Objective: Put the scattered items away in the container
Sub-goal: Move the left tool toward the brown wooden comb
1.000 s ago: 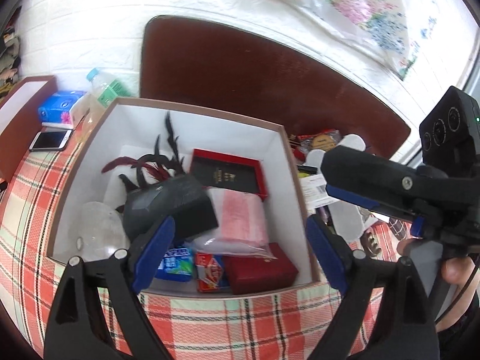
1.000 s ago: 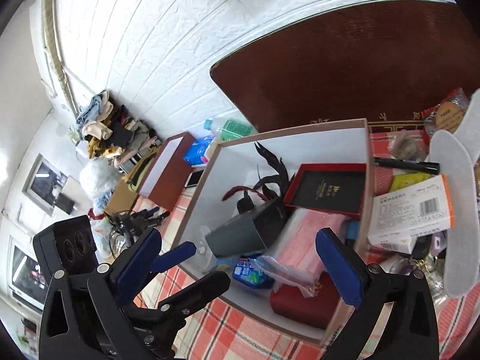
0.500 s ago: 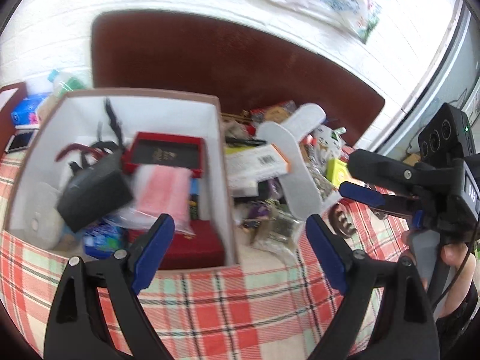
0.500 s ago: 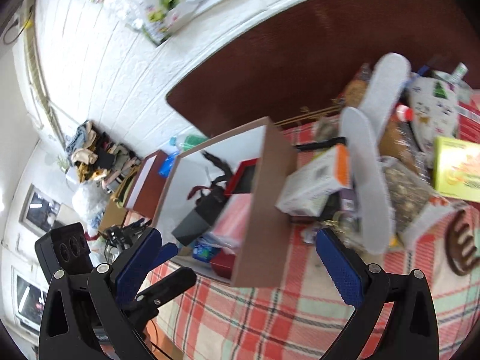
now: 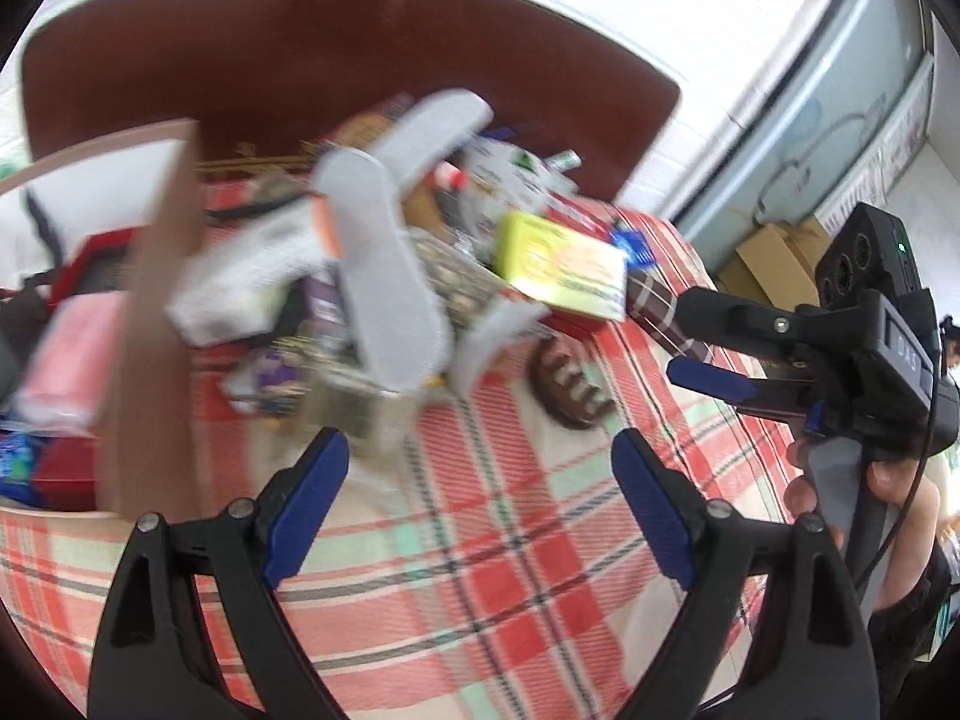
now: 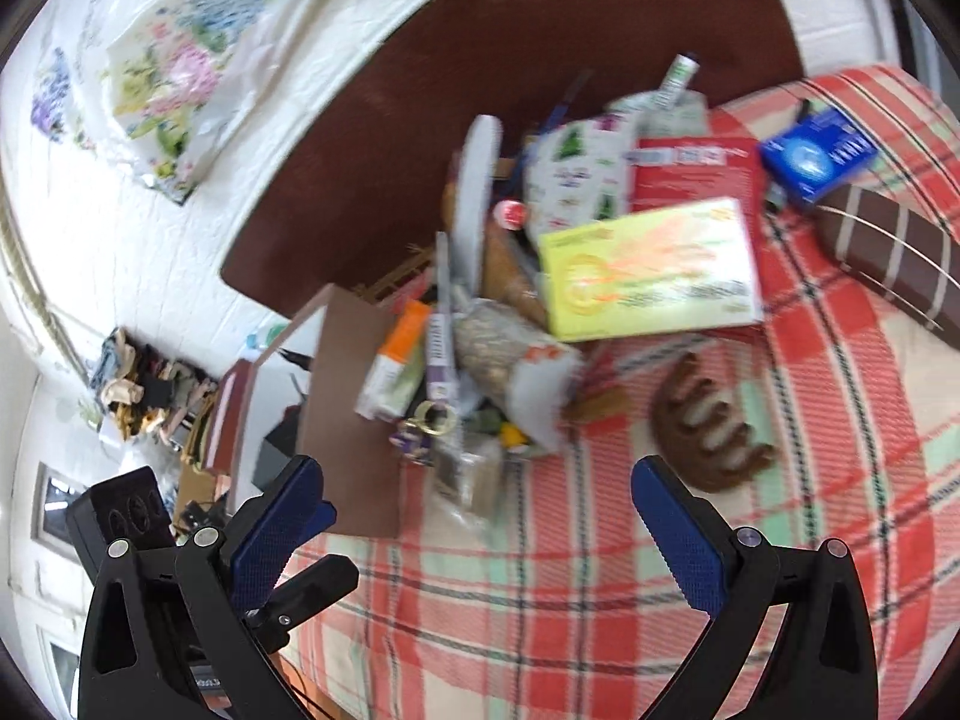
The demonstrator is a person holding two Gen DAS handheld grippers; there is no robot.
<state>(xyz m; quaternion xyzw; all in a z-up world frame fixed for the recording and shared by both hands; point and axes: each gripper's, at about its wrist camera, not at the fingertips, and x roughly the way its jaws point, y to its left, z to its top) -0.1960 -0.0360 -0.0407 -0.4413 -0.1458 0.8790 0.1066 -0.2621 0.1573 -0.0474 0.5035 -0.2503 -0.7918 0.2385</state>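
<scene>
Plaid cloth (image 5: 480, 570) fills the gap between our left gripper's (image 5: 480, 492) released, empty jaws; the container (image 5: 150, 324) sits beyond the left jaw, the scattered pile (image 5: 384, 276) ahead. From the right wrist, our right gripper (image 6: 480, 516) is also spread and empty, with a brown hair claw (image 6: 702, 438) just beyond its right jaw. We judge we're choosing 1 item; next comes reaching forward and closing.

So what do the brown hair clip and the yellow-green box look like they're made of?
Hair clip: probably hard plastic, glossy brown, with moulded curved teeth. Yellow-green box: looks like printed cardboard, with flat faces and crisp edges; blur hides its finish.
</scene>
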